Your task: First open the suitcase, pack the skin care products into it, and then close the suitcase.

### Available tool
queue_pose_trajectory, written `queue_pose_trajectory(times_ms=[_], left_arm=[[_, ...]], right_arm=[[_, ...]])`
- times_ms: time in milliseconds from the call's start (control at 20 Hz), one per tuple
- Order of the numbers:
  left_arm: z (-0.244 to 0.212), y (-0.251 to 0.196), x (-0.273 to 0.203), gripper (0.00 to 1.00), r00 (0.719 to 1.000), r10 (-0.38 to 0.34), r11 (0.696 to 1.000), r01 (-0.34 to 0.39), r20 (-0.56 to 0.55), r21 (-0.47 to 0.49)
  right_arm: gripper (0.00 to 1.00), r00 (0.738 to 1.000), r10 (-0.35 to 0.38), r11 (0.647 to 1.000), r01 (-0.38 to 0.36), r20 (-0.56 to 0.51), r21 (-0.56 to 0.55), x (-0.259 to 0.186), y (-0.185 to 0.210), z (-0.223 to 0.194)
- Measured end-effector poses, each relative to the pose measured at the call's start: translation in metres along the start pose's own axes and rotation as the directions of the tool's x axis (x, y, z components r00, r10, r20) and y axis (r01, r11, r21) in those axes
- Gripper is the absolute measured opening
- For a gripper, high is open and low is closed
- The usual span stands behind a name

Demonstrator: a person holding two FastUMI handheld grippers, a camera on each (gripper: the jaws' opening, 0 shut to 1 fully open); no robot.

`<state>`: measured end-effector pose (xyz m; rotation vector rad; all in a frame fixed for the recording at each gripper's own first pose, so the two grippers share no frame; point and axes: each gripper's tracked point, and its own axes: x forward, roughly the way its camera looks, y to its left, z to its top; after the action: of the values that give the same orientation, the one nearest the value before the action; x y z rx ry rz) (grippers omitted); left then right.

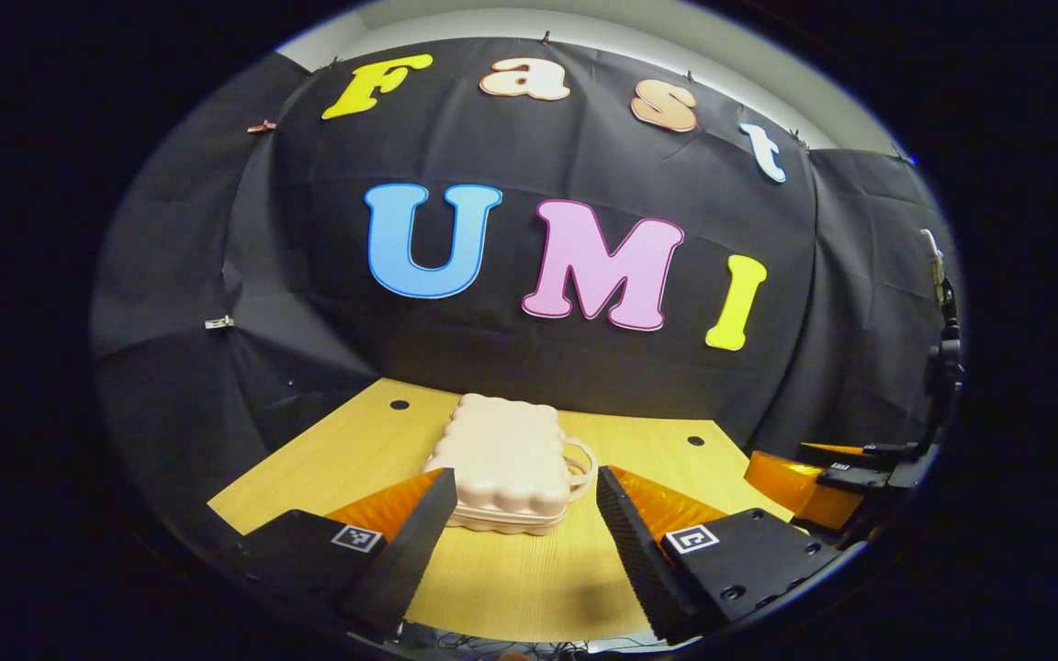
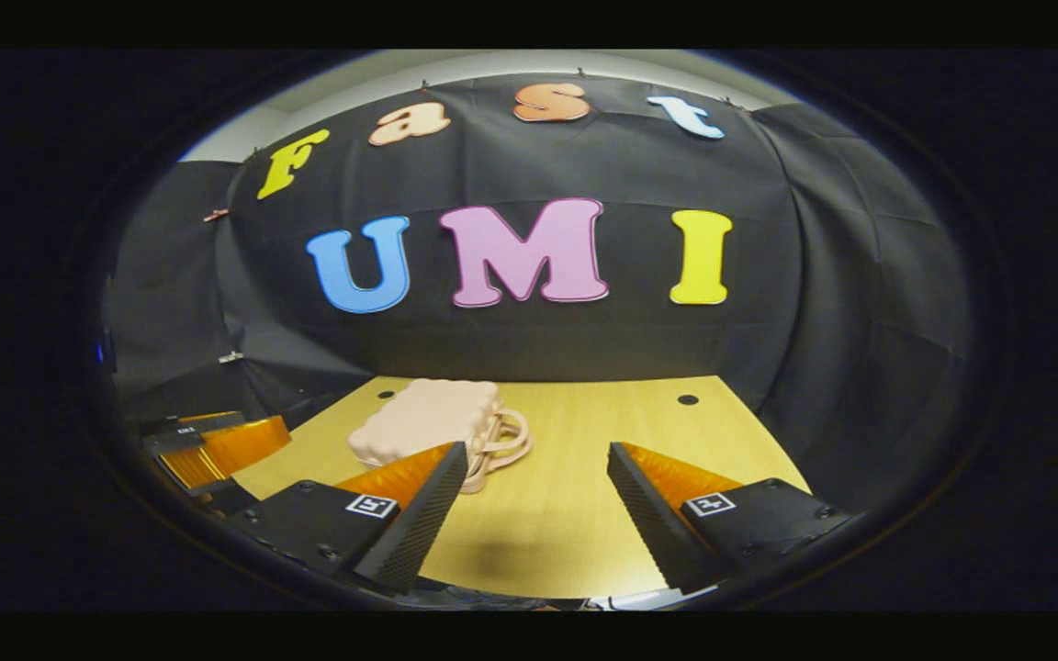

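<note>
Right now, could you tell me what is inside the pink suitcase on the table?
The suitcase lies shut on the wooden table, handles together, so its inside is covered. Nothing rests on its lid.

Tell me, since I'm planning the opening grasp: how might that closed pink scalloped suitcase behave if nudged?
The pink scalloped hard-shell suitcase lies flat on the wooden table, so it would probably slide rather than tip. Its moulded shell looks stiff. Glossy curves may be slippery; the looped handles seem easier to catch.

Looking like a recording booth in a lab rather than a home: black cloth wall point(image 1: 584, 367) hanging pinned all around, pale wooden tabletop point(image 2: 602, 441) with drilled holes sitting inside, plain white room wall point(image 1: 676, 37) showing above.
</note>
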<state>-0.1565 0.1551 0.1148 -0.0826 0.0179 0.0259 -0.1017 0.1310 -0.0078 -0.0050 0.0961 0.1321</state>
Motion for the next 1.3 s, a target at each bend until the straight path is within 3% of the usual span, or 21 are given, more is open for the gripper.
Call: queue_pose_trajectory(times_ms=[700,1300], left_arm=[[0.016,0.034,-0.053,0.96,0.996,0.056,0.998,-0.057,0.067,0.02],[0.007,0.04,-0.056,0.96,0.996,0.069,0.997,-0.07,0.05,0.02]], right_arm=[[0.97,0.998,0.07,0.997,-0.07,-0.005,-0.038,-0.025,0.046,-0.003],[0.97,0.999,0.05,0.998,-0.051,-0.005,-0.035,-0.03,0.04,-0.005]])
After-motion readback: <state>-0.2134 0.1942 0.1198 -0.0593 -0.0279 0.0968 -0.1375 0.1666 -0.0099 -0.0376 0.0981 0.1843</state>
